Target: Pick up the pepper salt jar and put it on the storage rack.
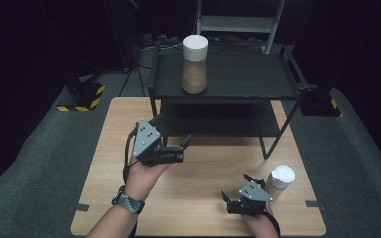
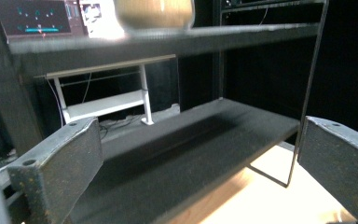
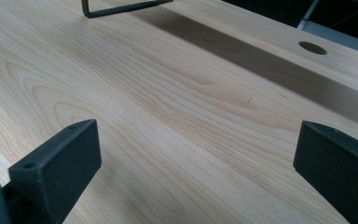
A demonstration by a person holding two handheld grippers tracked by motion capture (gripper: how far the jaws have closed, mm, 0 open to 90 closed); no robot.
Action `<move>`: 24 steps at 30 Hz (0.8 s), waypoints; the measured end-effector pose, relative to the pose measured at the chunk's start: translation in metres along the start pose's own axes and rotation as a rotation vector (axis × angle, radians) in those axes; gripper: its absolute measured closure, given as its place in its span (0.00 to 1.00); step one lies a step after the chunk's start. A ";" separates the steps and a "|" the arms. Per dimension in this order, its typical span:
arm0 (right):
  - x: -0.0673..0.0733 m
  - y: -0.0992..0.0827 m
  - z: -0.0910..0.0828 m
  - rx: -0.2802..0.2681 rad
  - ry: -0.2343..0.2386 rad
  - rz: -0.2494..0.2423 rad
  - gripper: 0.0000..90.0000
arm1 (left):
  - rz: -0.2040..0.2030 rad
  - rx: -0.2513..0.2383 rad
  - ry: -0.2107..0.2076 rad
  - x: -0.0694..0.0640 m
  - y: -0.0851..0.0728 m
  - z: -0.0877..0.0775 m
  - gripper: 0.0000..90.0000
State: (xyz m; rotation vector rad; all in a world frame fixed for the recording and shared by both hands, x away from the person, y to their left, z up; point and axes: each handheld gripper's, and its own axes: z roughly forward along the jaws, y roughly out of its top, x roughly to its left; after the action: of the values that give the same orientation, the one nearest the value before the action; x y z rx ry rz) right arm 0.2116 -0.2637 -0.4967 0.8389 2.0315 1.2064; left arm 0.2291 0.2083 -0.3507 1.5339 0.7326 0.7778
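Grainy pale wooden table (image 3: 177, 102), matte black shelf (image 1: 238, 79)

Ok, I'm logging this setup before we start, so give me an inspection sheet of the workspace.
Surface: light wooden table, bare in the middle.
Job's things: large white-lidded jar on the black shelf rack's top shelf; small white-lidded jar on the table.
Clutter: nothing seen.
Grippers: left gripper raised, open; right gripper low, open, beside the small jar.
Cables: black cable loops from the left gripper.
Surroundings: grey floor, dark room.
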 end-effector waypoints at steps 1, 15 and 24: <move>0.000 0.000 0.000 0.000 0.000 -0.001 0.00 | 0.002 0.009 0.002 0.000 -0.007 -0.002 0.00; 0.001 0.000 0.000 0.002 -0.003 -0.001 0.00 | -0.015 0.065 0.015 -0.001 -0.056 -0.015 0.00; 0.001 0.000 0.000 0.001 -0.007 -0.002 0.00 | -0.038 0.146 0.008 0.000 -0.092 -0.019 0.00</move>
State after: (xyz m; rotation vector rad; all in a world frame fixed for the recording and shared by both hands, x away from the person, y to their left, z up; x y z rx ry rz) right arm 0.2107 -0.2625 -0.4969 0.8396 2.0270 1.2000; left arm 0.2123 0.2279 -0.4413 1.6434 0.8367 0.7154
